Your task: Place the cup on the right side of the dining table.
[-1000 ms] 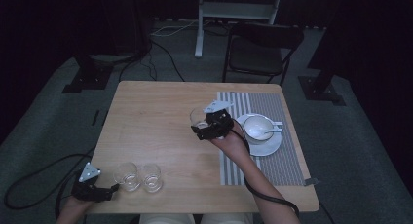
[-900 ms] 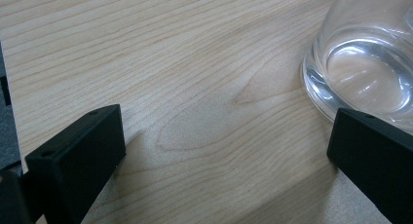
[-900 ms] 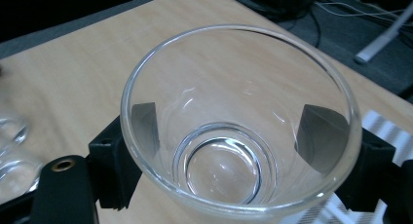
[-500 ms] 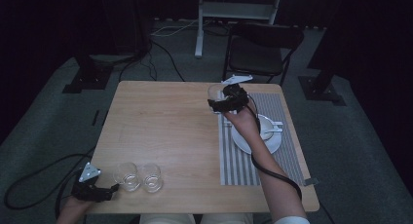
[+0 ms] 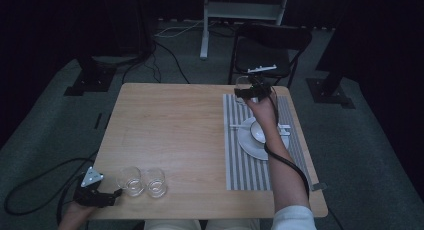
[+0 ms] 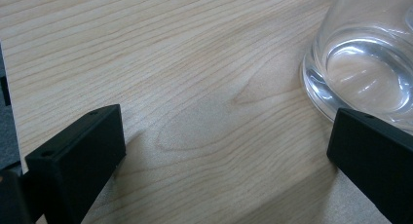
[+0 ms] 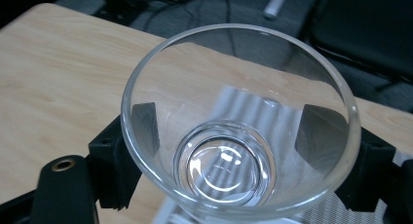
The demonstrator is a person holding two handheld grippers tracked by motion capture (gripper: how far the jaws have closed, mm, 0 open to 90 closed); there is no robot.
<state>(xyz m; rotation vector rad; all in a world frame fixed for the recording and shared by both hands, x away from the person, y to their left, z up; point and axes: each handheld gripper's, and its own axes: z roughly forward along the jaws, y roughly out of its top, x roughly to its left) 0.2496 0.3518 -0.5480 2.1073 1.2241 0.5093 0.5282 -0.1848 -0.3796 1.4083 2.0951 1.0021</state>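
My right gripper is shut on a clear glass and holds it over the far end of the striped placemat. In the right gripper view the glass sits upright between both black jaws of that gripper. My left gripper rests at the table's front left corner, open, just left of two empty glasses. In the left gripper view the nearer glass's base stands by the right jaw, and bare wood lies between the jaws of the left gripper.
A white plate with a small bowl and a spoon sits mid-placemat, under my right forearm. A black chair stands beyond the wooden table's far edge. Cables trail on the floor at left.
My right gripper has carried the glass from the table's middle, away and to the right, to the placemat's far end. The left gripper and the two glasses stayed put.
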